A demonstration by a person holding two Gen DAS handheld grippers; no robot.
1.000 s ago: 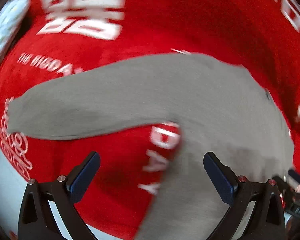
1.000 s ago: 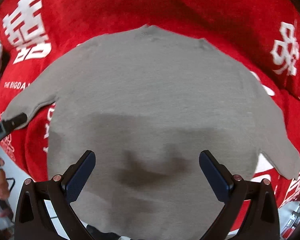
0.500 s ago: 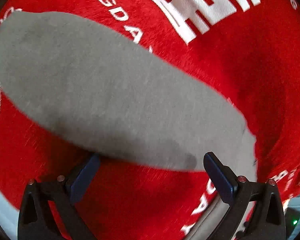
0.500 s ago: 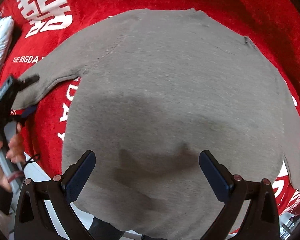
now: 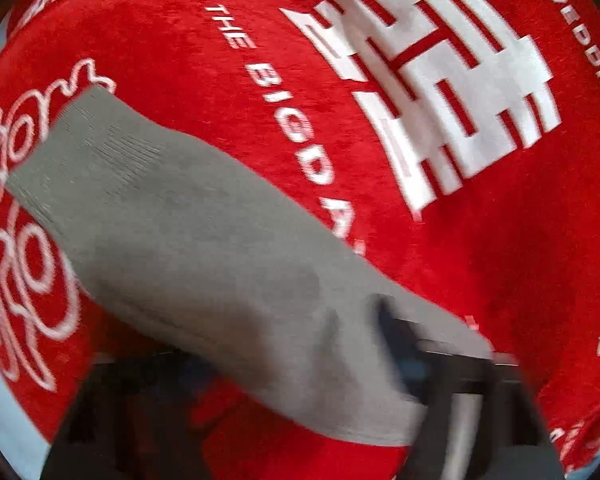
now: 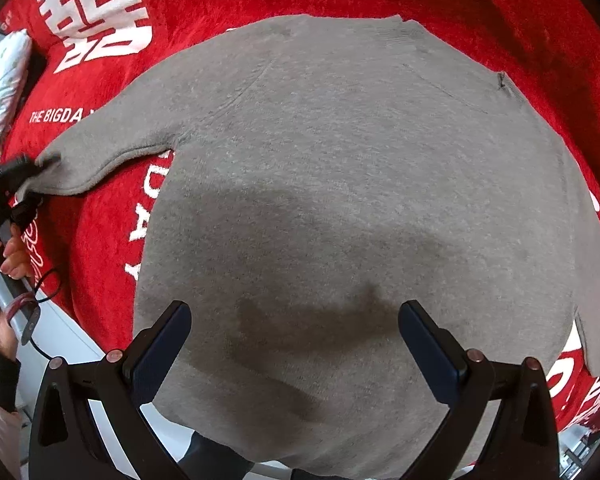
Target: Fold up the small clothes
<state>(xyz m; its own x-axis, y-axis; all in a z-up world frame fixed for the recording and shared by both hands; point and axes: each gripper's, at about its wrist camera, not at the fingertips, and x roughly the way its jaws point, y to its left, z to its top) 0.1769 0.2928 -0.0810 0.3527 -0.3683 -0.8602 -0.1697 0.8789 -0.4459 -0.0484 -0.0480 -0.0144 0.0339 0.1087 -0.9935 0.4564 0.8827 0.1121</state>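
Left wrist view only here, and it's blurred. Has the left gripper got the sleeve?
Observer: Right wrist view shows the left gripper at the sleeve cuff. Its jaws have just been closing and pinch the cuff.
Operator: Right gripper?
Observer: Right gripper is open over the sweater near the hem, holding nothing.
Operator: And the far side?
Observer: The other sleeve lies flat along the sweater's side on the red blanket.
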